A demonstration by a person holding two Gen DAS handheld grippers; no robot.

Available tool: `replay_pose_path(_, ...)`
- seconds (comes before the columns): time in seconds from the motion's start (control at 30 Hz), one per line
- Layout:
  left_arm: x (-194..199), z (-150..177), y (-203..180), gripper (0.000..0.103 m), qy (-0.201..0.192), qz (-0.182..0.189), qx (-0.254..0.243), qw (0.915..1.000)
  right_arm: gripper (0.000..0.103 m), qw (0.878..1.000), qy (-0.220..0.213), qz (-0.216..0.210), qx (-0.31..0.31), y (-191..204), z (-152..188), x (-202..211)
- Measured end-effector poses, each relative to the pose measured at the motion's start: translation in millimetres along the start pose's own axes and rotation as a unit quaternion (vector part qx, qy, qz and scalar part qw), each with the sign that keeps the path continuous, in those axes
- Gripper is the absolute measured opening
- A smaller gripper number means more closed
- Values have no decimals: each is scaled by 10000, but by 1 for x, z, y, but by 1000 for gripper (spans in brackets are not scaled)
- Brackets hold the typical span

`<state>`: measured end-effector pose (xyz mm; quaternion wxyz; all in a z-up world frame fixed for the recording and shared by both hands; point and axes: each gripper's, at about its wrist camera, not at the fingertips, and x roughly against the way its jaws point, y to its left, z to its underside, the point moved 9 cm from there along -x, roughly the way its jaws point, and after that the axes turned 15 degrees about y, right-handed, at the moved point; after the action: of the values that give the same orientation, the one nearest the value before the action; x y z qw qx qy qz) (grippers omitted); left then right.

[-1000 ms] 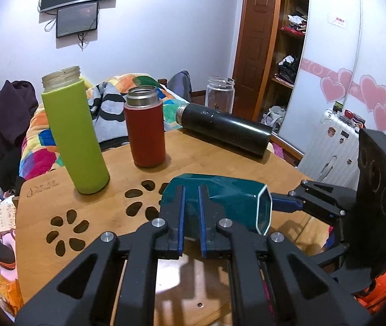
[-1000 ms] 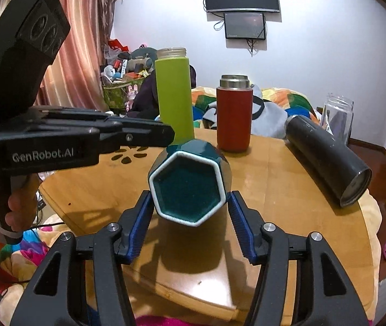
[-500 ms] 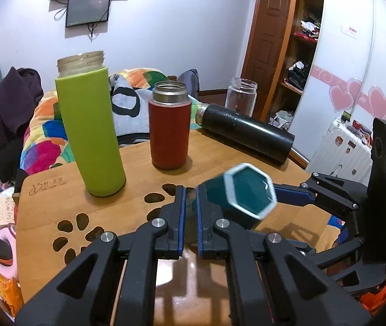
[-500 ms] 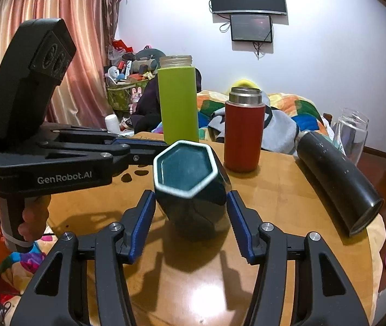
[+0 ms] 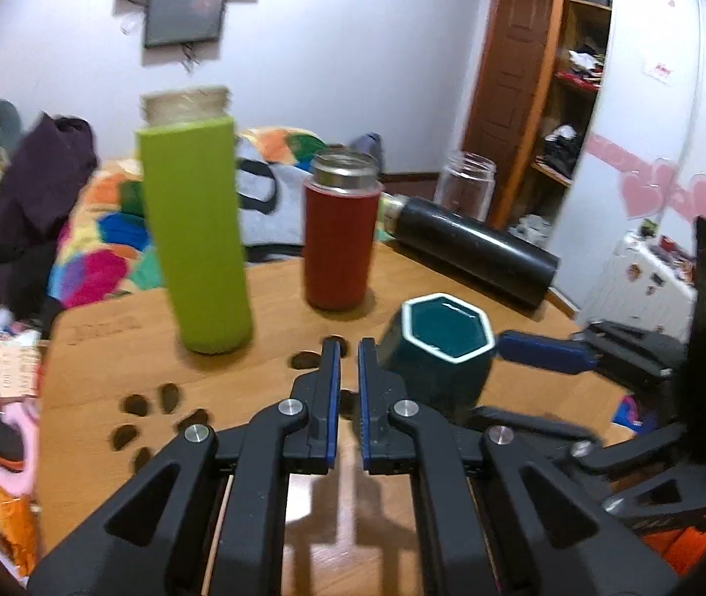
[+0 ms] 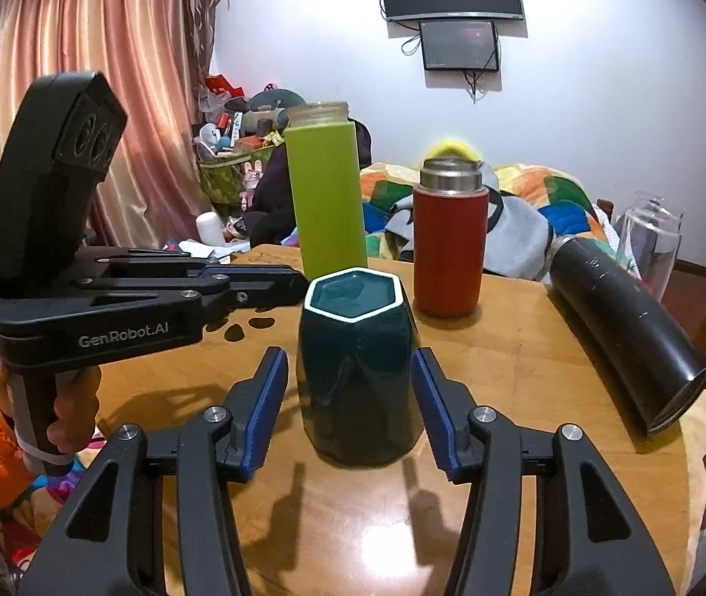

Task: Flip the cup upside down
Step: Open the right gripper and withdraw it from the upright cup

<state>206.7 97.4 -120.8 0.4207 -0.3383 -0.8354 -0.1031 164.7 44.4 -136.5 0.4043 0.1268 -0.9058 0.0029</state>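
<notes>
A dark teal hexagonal cup [image 6: 358, 372] with a white rim stands on the wooden table [image 6: 526, 372], its hollow end up. My right gripper [image 6: 348, 407] is open, its blue pads on either side of the cup with a small gap on each side. In the left wrist view the cup [image 5: 439, 357] stands just right of my left gripper [image 5: 348, 372], which is shut on nothing. The left gripper also shows in the right wrist view [image 6: 273, 285], left of the cup and behind it.
A tall green bottle [image 6: 325, 198] and a red flask [image 6: 449, 243] stand behind the cup. A black flask [image 6: 621, 328] lies on its side at the right, near a clear glass jar [image 6: 651, 238]. Paw-shaped cutouts [image 5: 154, 412] mark the table's left part.
The cup turned from lying on its side to standing with its hollow end up on the table. My right gripper's pads have parted from it. My left gripper has pulled back to the cup's left.
</notes>
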Motion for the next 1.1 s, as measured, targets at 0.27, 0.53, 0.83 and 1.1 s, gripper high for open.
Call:
replay_pose_path(0.27, 47, 11, -3, 15, -527, -453, 279, 9972, 58, 9992, -293, 233, -143, -3, -2, 42)
replay_pose_path(0.53, 87, 19, -19, 70, -988, -718, 541, 9910, 81, 9948, -825, 501, -316, -3, -4, 95)
replay_pose_path(0.83, 127, 30, -34, 102, -1549, -1195, 581, 9790, 103, 9888, -1259, 683, -417, 1, -1, 137)
replay_pose_path(1.1, 141, 37, -39, 103, -1734, -1309, 632, 9741, 103, 9865, -1360, 777, -482, 1, 2, 149)
